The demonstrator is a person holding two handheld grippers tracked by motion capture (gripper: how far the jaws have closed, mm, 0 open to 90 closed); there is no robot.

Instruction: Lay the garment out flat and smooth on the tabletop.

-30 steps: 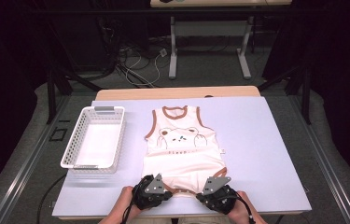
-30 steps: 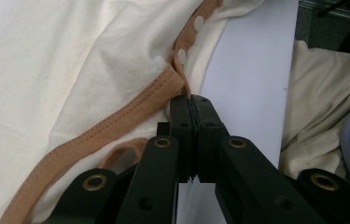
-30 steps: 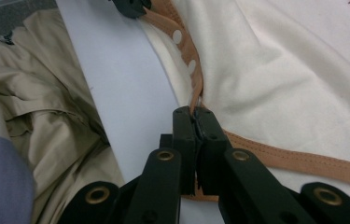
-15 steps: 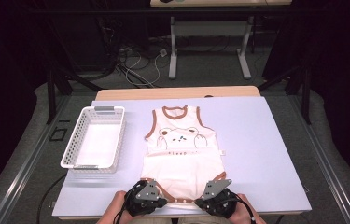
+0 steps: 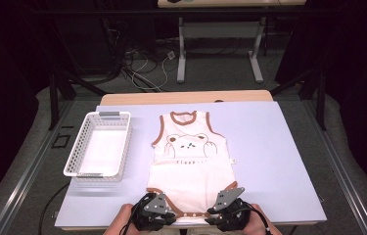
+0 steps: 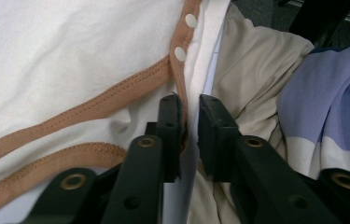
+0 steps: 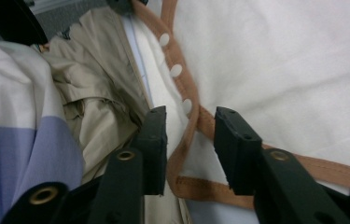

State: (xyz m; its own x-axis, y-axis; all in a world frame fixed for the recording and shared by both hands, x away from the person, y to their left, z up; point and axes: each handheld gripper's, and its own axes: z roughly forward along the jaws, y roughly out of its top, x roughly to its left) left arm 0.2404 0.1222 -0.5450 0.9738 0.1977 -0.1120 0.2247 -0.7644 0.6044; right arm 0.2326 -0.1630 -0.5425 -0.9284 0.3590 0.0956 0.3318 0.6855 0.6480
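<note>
Down at the near edge of the bench (image 5: 279, 161), both hands are parked side by side at the bottom hem of the baby bodysuit (image 5: 191, 166). The left tongs (image 5: 157, 216) sit at the near left corner of the garment, and the left gripper view shows the jaws just a sliver apart, having just been opening, with the brown trim (image 6: 116, 100) of the hem running into the narrow gap between them; the pads no longer pinch it. The right tongs (image 5: 226, 214) are at the near right corner, and the right gripper view shows their jaws clearly parted, also just been opening, with a loop of brown binding and the row of white snaps (image 7: 176, 70) lying between them, loose on the cloth and not clamped. So both tongs stand open over the hem. Beside the jaws in both gripper views you catch the person's beige and lilac-and-white clothing at the bench edge. Moving farther out, the bodysuit lies flat and spread in the middle of the lilac bench, crotch snaps toward the near edge, neckline toward the far edge, a bear print (image 5: 191, 145) on the chest. Off to the left, well apart from the garment, a white wire basket (image 5: 79, 147) stands lengthwise. Beyond the bench's far edge is a wooden strip.
</note>
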